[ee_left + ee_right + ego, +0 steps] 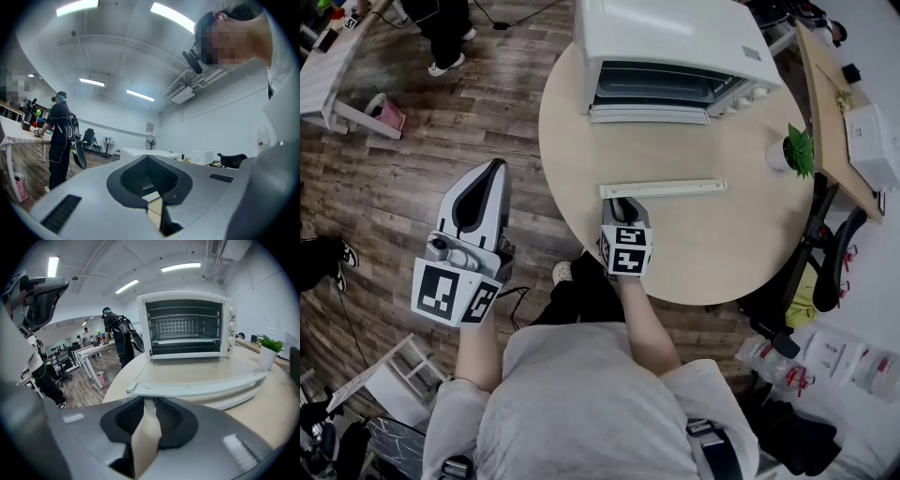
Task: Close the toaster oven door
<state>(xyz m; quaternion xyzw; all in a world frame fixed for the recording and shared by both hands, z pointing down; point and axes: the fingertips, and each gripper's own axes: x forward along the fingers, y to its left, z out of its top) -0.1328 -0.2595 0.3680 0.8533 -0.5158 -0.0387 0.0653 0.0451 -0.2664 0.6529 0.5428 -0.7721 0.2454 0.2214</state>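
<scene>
Pointing forward and somewhat down, the right gripper has its jaws a narrow slit apart with only bare tabletop showing through the gap; they hold nothing. Just ahead of its tips, touching or very nearly so, lies the handle of the toaster oven door. The handle is a long white bar running crosswise to the gripper's line, and the tips meet it close to its left end.

The door lies folded down flat, its hinge on the far side at the foot of the toaster oven, whose mouth stands open and faces the gripper. As I judge it, the move turns on that layout — the near edge has to be lifted up and away, swinging round the far hinge.

The left gripper hangs well off to the left, clear of the table and over the wood floor. Its jaws seem closed at the tips and empty, so the right is plainly the nearer one.

The round pale table is smooth — a potted plant sits to the right, beyond the handle's end. A person in black stands at desks far behind to the left.
</scene>
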